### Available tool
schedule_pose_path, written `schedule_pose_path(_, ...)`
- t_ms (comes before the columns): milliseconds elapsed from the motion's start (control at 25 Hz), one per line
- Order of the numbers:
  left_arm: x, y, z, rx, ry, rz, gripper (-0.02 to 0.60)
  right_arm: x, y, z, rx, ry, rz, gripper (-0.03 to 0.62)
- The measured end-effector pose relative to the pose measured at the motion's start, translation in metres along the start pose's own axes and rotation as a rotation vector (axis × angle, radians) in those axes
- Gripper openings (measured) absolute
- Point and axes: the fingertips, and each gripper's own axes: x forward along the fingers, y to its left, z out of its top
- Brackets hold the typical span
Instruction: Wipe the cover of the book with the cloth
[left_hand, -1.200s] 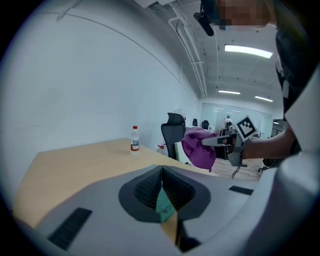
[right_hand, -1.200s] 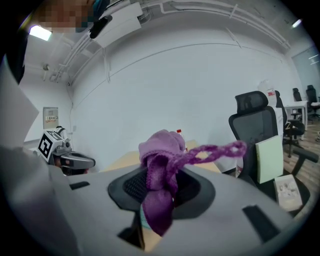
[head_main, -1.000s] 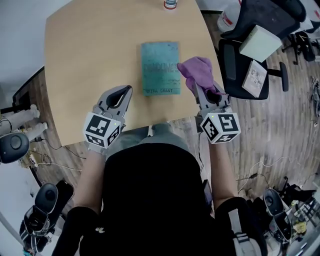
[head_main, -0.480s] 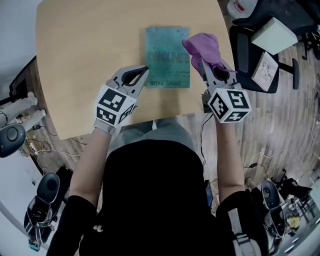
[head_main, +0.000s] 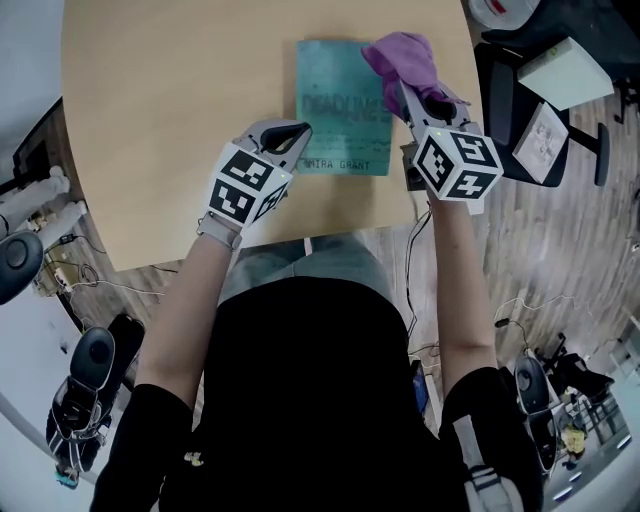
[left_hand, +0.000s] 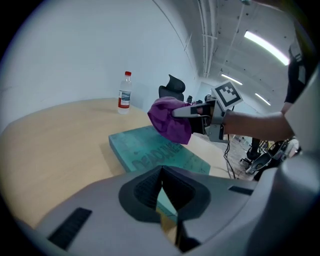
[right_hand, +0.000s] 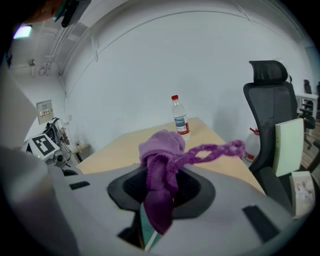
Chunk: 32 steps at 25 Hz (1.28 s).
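**Table stock: one book, one cloth, two grippers**

1. Teal book (head_main: 343, 105): lies flat, cover up, on the wooden table (head_main: 170, 120), at my 12 o'clock and near the front edge.
2. Purple cloth (head_main: 400, 60): bunched over the cover's 1 o'clock corner. I cannot tell whether it touches the cover.
3. My right gripper (head_main: 408, 92): jaws clamped on the cloth, with a twisted loop of it trailing out toward 2 o'clock.
4. My left gripper (head_main: 298, 130): jaws pressed together with nothing between them, tip at the book's 8 o'clock edge.
5. Water bottle (left_hand: 124, 93): upright, red cap, on the table's far side.
6. Black office chair (right_hand: 267, 95): off the table at 3 o'clock.
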Motion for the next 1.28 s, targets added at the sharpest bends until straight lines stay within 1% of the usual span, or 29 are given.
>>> schedule_pose_path(120,0.008,0.002,-0.007,-0.006,0.038,0.004,0.02,0.017,-0.007,-0.001,-0.001,0.018,-0.013,0.121)
schedule_pose_path(240,0.014,0.005,-0.012,-0.025,0.055,-0.002,0.021,0.034,-0.016,-0.005,0.006,0.039,-0.026,0.121)
schedule_pose_path(360,0.019,0.008,-0.018,-0.016,0.089,0.003,0.02,0.049,-0.023,-0.012,0.013,0.068,-0.034,0.121)
schedule_pose_path(560,0.02,0.01,-0.022,-0.028,0.11,0.004,0.02,0.07,-0.026,-0.022,0.021,0.103,-0.032,0.121)
schedule_pose_path(720,0.022,0.01,-0.021,-0.001,0.107,-0.008,0.02,0.078,-0.028,-0.025,0.034,0.104,-0.042,0.123)
schedule_pose_path(960,0.021,0.011,-0.023,-0.068,0.077,-0.037,0.02,0.08,-0.029,-0.028,0.051,0.105,-0.062,0.124)
schedule_pose_path(1280,0.022,0.012,-0.023,-0.055,0.069,-0.022,0.02,0.069,-0.025,-0.039,0.06,0.141,-0.069,0.126)
